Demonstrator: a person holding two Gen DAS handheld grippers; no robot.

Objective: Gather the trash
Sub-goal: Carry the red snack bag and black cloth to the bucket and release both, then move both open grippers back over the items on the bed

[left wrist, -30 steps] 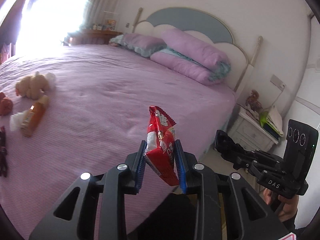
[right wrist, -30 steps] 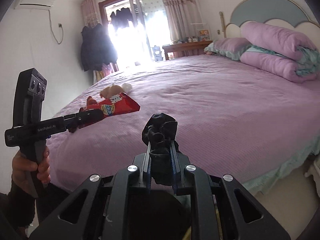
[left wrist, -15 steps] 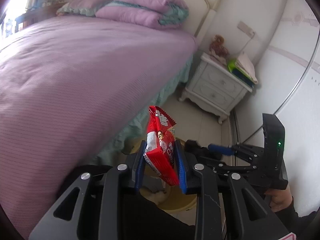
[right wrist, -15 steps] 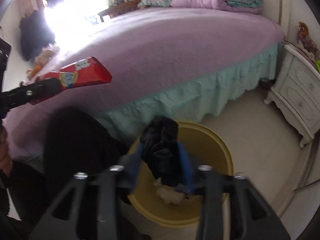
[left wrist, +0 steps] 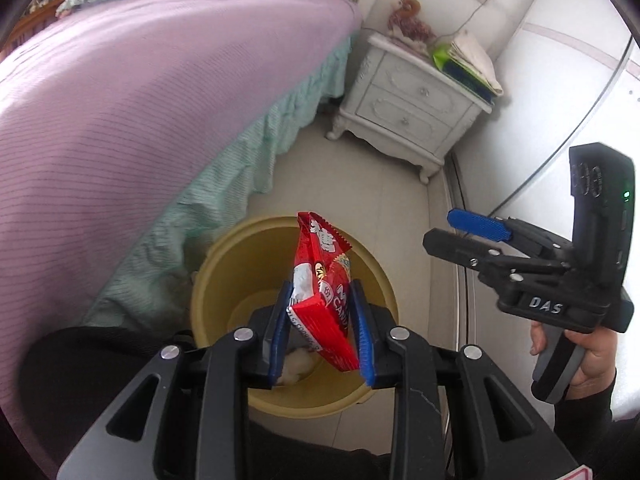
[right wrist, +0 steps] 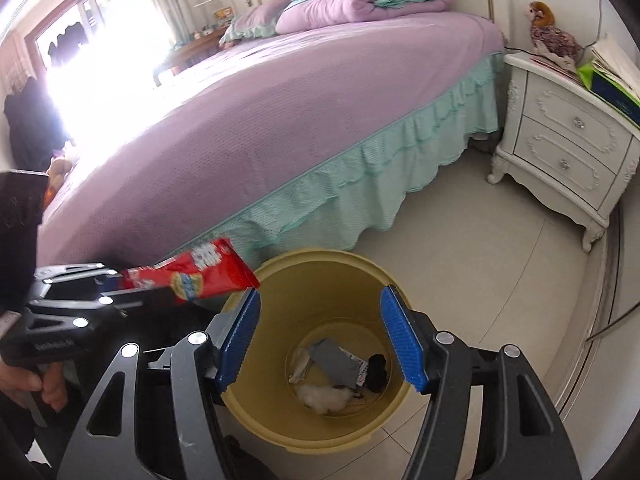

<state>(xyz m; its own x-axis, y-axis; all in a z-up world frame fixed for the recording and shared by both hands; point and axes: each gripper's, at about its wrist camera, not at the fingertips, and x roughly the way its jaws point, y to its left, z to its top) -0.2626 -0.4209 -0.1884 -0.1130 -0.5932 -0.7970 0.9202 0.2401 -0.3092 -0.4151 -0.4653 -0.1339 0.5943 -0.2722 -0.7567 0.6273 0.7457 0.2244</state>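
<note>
Dropping trash into the yellow bin [right wrist: 320, 276]. Right gripper [right wrist: 320, 336] wide open and empty above it, black wad [right wrist: 378, 372] lying below. Left gripper [left wrist: 322, 332] clamped on red wrapper [left wrist: 320, 280], bin beneath; next, release there.

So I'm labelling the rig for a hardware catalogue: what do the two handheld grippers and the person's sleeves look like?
Both are black plastic. The left gripper and right gripper have ribbed blue pads on slotted black fingers with silver screws. Seen from the left wrist, the right one bears white "DAS" lettering, a green light and a grey handle. The sleeve is dark.
</note>
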